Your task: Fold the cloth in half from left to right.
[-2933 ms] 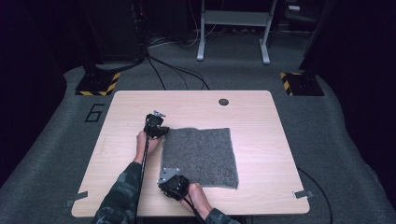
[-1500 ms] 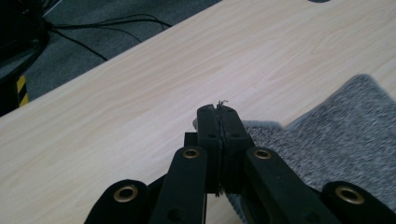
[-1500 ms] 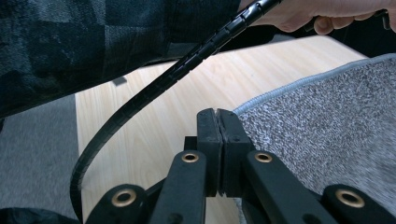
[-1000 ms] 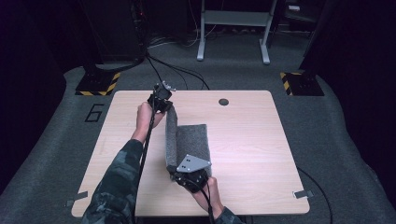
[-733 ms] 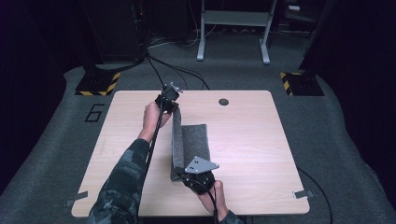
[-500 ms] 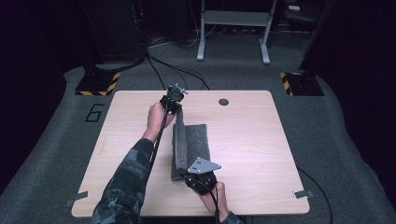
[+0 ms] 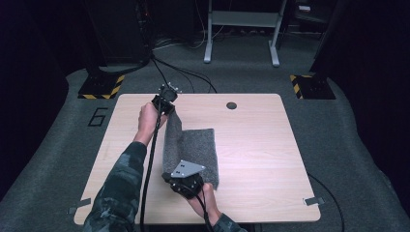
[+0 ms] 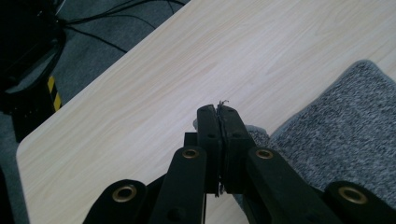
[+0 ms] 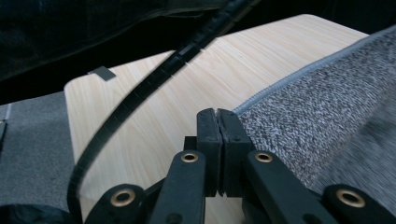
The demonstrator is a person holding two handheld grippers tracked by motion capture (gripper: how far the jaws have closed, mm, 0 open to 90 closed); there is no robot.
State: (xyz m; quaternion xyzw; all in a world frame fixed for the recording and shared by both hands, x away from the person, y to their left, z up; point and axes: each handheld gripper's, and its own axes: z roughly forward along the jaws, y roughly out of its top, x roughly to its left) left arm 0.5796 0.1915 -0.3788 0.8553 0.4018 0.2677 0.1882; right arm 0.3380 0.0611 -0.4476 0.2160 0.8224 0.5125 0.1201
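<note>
Grey cloth (image 7: 193, 147) between clamped hand-held grippers

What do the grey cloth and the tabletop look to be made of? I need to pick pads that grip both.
Grey cloth: probably felt or a coarse woven textile, matte; speckled fuzzy fibres and a stitched edge show in the right gripper view, and it drapes limply. Table: likely wood-look laminate, smooth and light, with printed-looking straight grain and a faint sheen.
</note>
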